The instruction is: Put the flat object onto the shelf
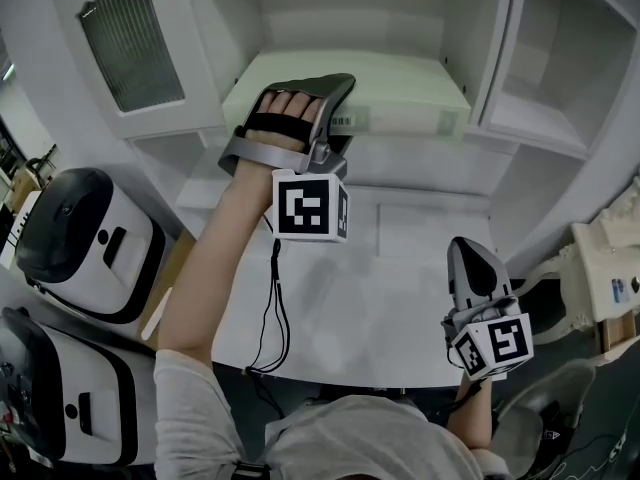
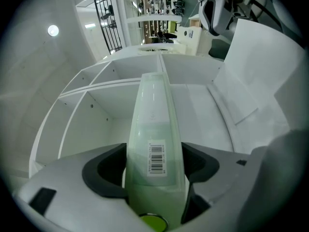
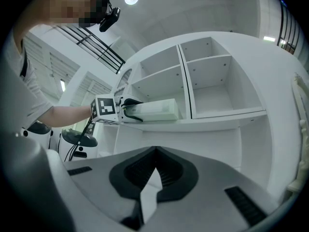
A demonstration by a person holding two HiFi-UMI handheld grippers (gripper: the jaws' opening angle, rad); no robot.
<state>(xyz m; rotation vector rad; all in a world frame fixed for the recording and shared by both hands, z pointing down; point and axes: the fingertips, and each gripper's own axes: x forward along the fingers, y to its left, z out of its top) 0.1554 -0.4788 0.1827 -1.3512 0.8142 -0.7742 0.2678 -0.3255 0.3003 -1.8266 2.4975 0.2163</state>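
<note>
Currently the left claw (image 2: pixel 154 164) is opening around the near end of a flat pale-green box (image 2: pixel 154 111) with a barcode label, and its pads look to be just touching both faces. The box already lies flat in the open white shelf (image 3: pixel 222 120), its near end at the front edge. To release well, let the jaws part fully, then draw straight back so the box is not dragged out. The right claw (image 3: pixel 154 153) is closed and empty over the white bench (image 1: pixel 400 298).

Unreadable barcode (image 2: pixel 155 158) on flat object (image 2: pixel 153 115)
</note>
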